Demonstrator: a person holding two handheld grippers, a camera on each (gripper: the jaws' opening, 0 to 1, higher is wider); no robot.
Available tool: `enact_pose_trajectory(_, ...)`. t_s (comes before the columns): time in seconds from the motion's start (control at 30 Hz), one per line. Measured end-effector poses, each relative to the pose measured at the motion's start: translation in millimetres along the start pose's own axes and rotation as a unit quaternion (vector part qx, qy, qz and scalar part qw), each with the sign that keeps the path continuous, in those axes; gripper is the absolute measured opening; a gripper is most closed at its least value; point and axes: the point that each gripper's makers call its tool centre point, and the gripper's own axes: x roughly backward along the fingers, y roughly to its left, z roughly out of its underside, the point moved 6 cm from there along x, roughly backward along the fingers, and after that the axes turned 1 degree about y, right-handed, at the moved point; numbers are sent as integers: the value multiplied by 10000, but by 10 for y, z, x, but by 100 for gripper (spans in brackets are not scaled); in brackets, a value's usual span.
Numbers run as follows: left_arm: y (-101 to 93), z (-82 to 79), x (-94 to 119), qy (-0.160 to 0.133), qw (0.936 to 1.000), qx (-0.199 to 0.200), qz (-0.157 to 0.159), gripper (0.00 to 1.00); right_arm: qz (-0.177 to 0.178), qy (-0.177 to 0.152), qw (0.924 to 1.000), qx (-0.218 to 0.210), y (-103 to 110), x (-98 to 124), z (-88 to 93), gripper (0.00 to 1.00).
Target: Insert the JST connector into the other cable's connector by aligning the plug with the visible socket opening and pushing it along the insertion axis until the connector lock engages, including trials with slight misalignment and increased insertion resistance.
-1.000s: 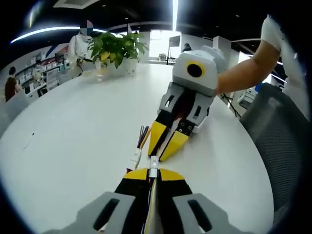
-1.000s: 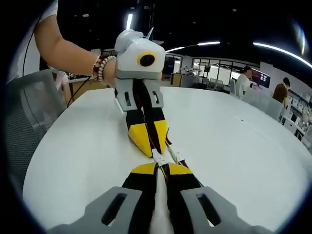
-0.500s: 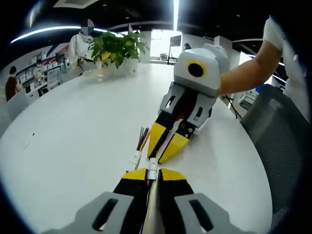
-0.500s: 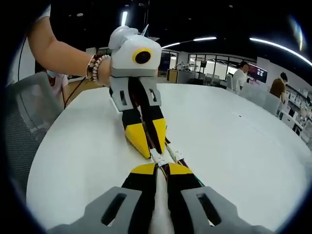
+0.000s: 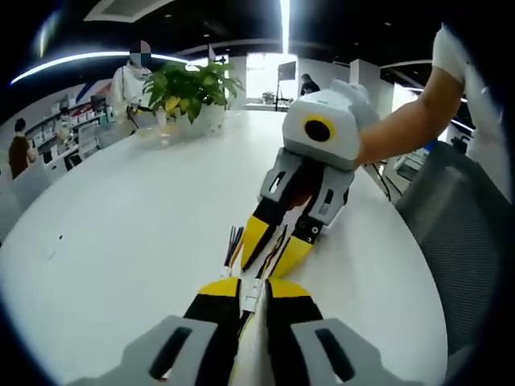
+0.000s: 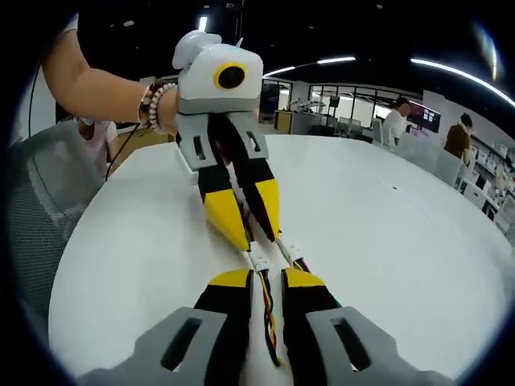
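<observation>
Both grippers, left [image 5: 256,294] and right [image 6: 265,283], fingers now spread vs. pinched before; mated connector [image 6: 260,263] released on table [image 6: 386,233] — insertion prob. done.

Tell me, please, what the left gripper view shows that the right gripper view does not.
The left gripper view has a potted plant at the table's far edge and loose coloured wire ends beside the tongs. The right gripper view has a beaded bracelet on the wrist holding the left gripper, and a cable lying between the open tongs of the right gripper. Both have the white table, a grey mesh chair, the opposite gripper and small white connectors between the two sets of tongs.
</observation>
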Motion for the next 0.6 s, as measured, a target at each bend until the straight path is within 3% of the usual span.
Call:
enact_pose_trajectory(0.2,-27,-29,77,-9,9999,-33,-104,8,45,-15,10000,14,-12,52,-51,14)
enact_pose_trajectory(0.33,-55,-102,113,-246,9995,50,-192,11,76,-61,9999,-27,-17,95,-90,17)
enact_pose_trajectory(0.6,-140,-133,222,-181,9993,-9,-324,21,173,-118,9998,-63,-41,218,-173,24)
